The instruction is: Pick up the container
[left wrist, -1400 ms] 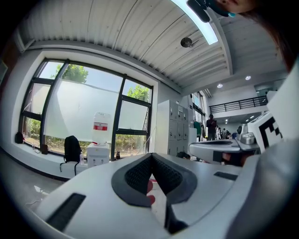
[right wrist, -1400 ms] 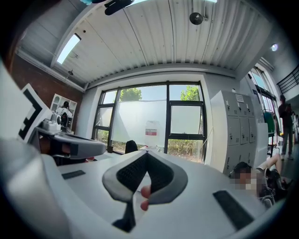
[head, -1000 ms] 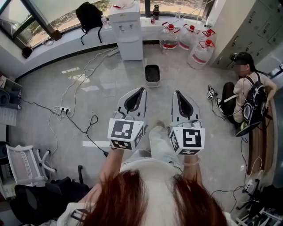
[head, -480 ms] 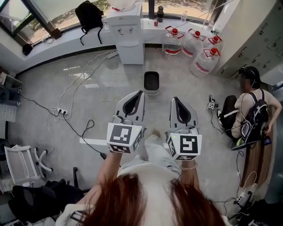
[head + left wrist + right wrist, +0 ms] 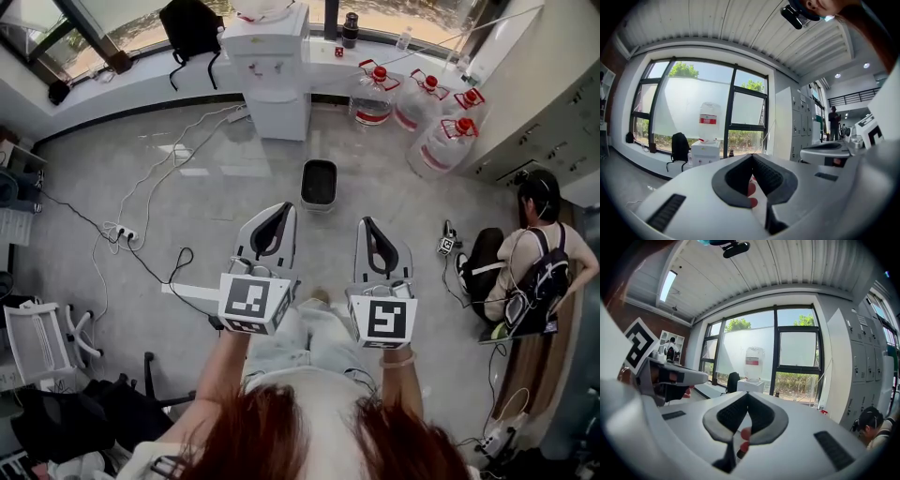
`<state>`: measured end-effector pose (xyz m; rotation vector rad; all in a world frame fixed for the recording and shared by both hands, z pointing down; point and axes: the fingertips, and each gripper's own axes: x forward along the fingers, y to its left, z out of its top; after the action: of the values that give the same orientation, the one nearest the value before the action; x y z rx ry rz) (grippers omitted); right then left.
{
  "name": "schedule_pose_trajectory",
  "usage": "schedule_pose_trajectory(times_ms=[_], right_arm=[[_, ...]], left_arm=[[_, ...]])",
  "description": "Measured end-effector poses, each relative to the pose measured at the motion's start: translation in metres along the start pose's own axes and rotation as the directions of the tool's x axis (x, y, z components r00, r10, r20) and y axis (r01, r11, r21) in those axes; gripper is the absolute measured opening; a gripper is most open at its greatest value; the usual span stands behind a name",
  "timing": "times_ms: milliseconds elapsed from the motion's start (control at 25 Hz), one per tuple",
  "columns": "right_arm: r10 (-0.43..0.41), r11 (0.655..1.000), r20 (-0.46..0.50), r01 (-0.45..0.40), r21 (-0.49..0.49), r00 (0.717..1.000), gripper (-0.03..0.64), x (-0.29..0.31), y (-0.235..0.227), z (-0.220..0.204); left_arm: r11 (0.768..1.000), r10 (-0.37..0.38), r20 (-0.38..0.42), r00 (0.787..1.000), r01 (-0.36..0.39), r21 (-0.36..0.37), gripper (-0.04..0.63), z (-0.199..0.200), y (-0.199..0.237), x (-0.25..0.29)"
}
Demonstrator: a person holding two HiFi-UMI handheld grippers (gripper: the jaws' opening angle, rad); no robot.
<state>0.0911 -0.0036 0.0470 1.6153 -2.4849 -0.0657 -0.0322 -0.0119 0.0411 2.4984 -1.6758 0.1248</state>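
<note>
A small dark bin with a pale rim, the container (image 5: 319, 183), stands on the grey floor in front of the white water dispenser (image 5: 274, 66). In the head view my left gripper (image 5: 284, 207) and right gripper (image 5: 364, 223) are held side by side at waist height, pointing toward the bin and well short of it. Both are shut with nothing between the jaws. In the left gripper view the left gripper (image 5: 752, 156) points at the window wall, as does the right gripper (image 5: 748, 394) in the right gripper view. The bin is hidden in both gripper views.
Several large water jugs with red caps (image 5: 427, 112) stand right of the dispenser. A black backpack (image 5: 192, 23) sits on the window sill. A person (image 5: 525, 272) sits on the floor at right. Cables and a power strip (image 5: 122, 232) lie at left, by a white chair (image 5: 33, 342).
The bin, the dispenser and the jugs have come closer and lower in the head view as I walk forward. Both grippers stay shut and side by side.
</note>
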Motion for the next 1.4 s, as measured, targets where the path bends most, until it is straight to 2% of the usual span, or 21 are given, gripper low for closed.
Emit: schedule_pose_trajectory(times_ms=[280,520,760,1000,1400], right_arm=[[-0.001,1.0,-0.02,0.001,-0.014,1.0,0.023,0.047,-0.008,-0.031],[-0.029,0.999,-0.031,0.028,-0.029,0.999,0.023,0.093,-0.009,-0.08],[-0.046,0.998,-0.044,0.044,-0.042,0.998,0.023,0.132,-0.005,-0.163],[-0.037,0.998,-0.08,0.033,-0.055,0.996,0.023,0.165,0.006,-0.26],[-0.039,0.997,-0.103,0.032,-0.066,0.994,0.023,0.226,0.008,-0.413]], left_arm=[[0.999,-0.022,-0.021,1.0,0.023,0.024,0.005,-0.028,0.015,0.042],[0.997,-0.058,-0.039,0.998,0.06,0.046,0.005,-0.079,0.037,0.082],[0.997,-0.057,-0.054,0.997,0.059,0.045,0.005,-0.162,0.061,0.113],[0.998,-0.059,-0.071,0.996,0.06,0.01,0.005,-0.257,0.077,0.138],[0.996,-0.085,-0.112,0.99,0.087,0.02,0.005,-0.41,0.103,0.199]])
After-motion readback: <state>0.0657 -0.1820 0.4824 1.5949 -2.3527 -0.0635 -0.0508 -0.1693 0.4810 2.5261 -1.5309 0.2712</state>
